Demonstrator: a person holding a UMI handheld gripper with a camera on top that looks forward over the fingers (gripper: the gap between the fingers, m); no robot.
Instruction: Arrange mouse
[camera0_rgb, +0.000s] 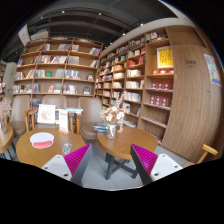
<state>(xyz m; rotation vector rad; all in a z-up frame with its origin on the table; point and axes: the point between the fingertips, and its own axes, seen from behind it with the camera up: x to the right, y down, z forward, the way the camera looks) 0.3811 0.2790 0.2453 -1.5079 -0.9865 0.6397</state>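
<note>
Tongs (110, 163) stand open, gripping nothing, raised toward the round counter (125, 143) and bookshelves (60, 70). We find no mouse in view; descending blind risks a missed grasp.

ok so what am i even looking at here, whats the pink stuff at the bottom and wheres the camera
This is one picture from a wide-angle camera that rides on a hand-held gripper, a two-finger tool that a person carries. It looks forward along the fingers. The pink stuff is the pads on the inner faces of the fingers; they are part of the tool. The fingers are open and hold nothing.

Beyond them is a room lined with bookshelves. Just ahead stands a round wooden table, and further off another table with a red and white plate on it and upright books behind that. The job is about a mouse, but I cannot make one out here.
</note>
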